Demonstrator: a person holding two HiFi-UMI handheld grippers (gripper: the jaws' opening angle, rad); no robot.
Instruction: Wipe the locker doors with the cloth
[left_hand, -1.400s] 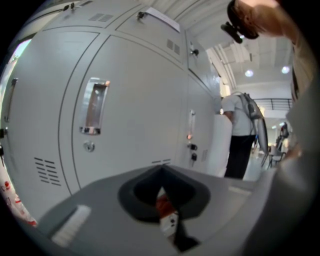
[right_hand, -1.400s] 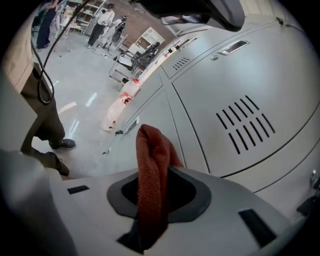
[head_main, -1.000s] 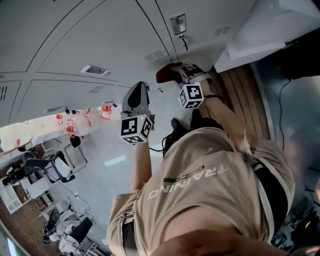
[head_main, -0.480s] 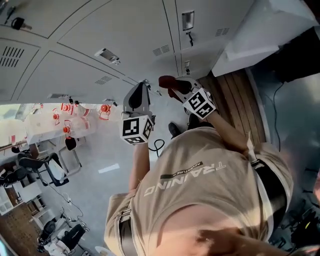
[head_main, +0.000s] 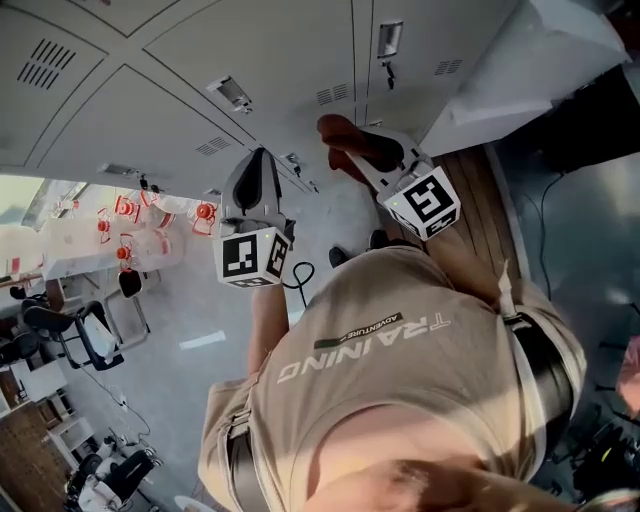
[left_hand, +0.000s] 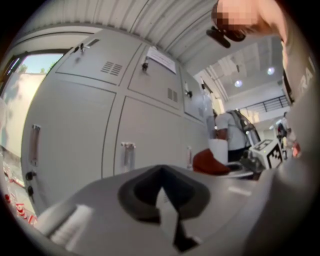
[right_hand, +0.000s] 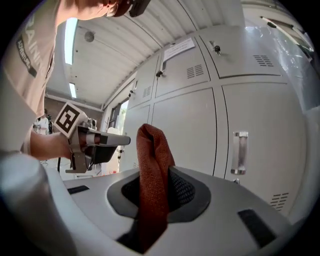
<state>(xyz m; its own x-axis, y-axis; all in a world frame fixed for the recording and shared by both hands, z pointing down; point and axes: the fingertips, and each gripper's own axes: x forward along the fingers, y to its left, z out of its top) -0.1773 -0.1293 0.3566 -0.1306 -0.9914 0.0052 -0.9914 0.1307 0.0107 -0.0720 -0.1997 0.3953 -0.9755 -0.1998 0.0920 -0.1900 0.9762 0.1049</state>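
The grey locker doors (head_main: 180, 90) fill the space ahead of me, a bank of them stacked in rows, with the pale floor (head_main: 190, 350) running off to my left below them. My beige shirt (head_main: 400, 370) takes up the lower part of the head view.

My right gripper (head_main: 365, 160) reaches toward the lockers, its marker cube (head_main: 425, 203) facing up at me. Its jaws are pinched on the rust-red cloth (head_main: 350, 140). In the right gripper view the cloth (right_hand: 152, 170) stands up in a folded hump out of the right gripper (right_hand: 155, 195), in front of the locker doors (right_hand: 185, 130). I cannot tell whether the fabric touches a door.

My left gripper (head_main: 262, 152) is just beside it, to the left, also pointing at the lockers, with its cube (head_main: 252, 257) nearest me. In the left gripper view the left gripper (left_hand: 162, 192) has its jaws pressed together with nothing between them. Off to its right the cloth (left_hand: 210, 162) shows as a red lump against the locker doors (left_hand: 70, 130).

A metal handle (right_hand: 240, 152) sits on the door to the right of the cloth, a vent (right_hand: 195, 71) is cut into the door above, and a paper label (right_hand: 179, 48) is stuck higher up.
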